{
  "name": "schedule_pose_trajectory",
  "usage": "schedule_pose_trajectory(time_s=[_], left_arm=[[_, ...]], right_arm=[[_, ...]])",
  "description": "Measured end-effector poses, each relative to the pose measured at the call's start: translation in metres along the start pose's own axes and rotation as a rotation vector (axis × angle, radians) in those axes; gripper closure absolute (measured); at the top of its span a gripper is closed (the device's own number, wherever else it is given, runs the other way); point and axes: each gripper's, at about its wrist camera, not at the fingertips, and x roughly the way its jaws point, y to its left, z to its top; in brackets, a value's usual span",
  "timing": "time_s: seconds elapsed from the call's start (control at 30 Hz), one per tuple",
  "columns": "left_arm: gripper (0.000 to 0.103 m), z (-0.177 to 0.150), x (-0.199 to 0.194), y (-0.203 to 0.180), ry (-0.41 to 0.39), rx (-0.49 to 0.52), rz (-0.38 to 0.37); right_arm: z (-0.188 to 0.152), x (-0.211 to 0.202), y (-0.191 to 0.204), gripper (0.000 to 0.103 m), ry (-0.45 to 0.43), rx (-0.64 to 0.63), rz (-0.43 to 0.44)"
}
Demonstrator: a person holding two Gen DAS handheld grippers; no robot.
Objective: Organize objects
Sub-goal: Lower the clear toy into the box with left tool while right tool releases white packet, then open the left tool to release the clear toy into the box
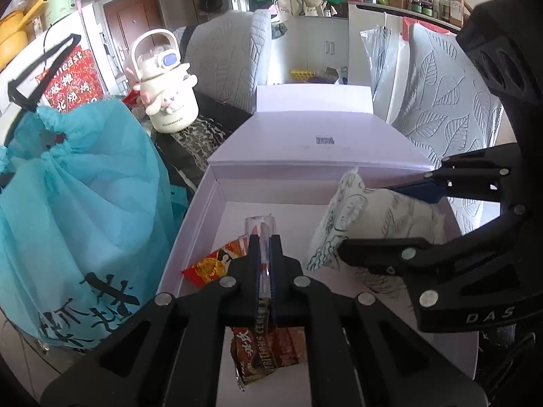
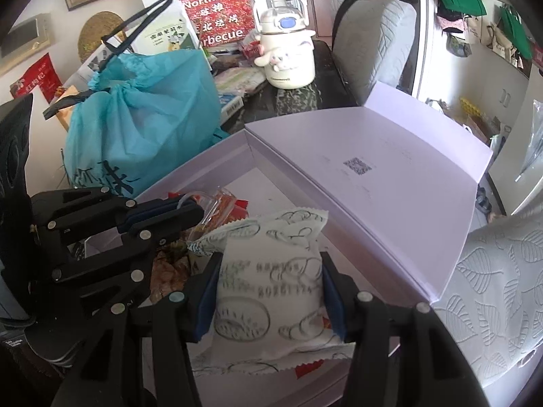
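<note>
Over the matte lilac box (image 1: 190, 224), left gripper (image 1: 265, 264) pinching a crinkly wrapper (image 1: 268, 349) (glossy), right gripper (image 2: 271, 295) squeezing a puffy white pouch (image 2: 271, 271).

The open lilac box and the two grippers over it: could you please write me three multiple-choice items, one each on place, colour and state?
1. Where is the white kettle?
A. inside the box
B. on the dark table beyond the box
C. in the bag

2. What colour is the drawstring bag?
A. teal blue
B. yellow
C. red

3. What is the right gripper doing?
A. hanging open
B. shut on nothing
C. clamped on the white packet

Key: 1 B, it stands behind the lilac box. 2 A, plainly teal. 3 C, both pads press the packet's sides.
</note>
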Motion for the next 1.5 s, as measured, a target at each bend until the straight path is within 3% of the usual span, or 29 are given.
schedule_pose_trajectory(time_s=[0.2,0.5,0.8,0.93,1.13,1.5], left_arm=[[0.099,-0.002,0.003,0.004,0.004,-0.025,-0.018],[0.098,0.002,0.001,0.011,-0.001,-0.065,-0.023],[0.096,0.01,-0.024,0.026,-0.062,-0.114,0.014],[0.09,0.014,-0.037,0.031,-0.086,-0.138,0.023],[0.088,0.018,-0.054,0.036,-0.109,-0.162,0.02],[0.055,0.019,-0.086,0.039,-0.163,-0.185,0.073]], right_arm=[[0.002,-0.005,0.007,0.048,-0.021,-0.019,0.024],[0.002,-0.008,0.006,0.048,-0.025,-0.007,-0.02],[0.006,-0.03,0.01,0.047,-0.071,-0.007,-0.047],[0.009,-0.041,0.014,0.046,-0.098,-0.007,-0.058],[0.01,-0.058,0.016,0.04,-0.136,0.002,-0.057],[0.01,-0.084,0.028,0.033,-0.19,-0.035,-0.059]])
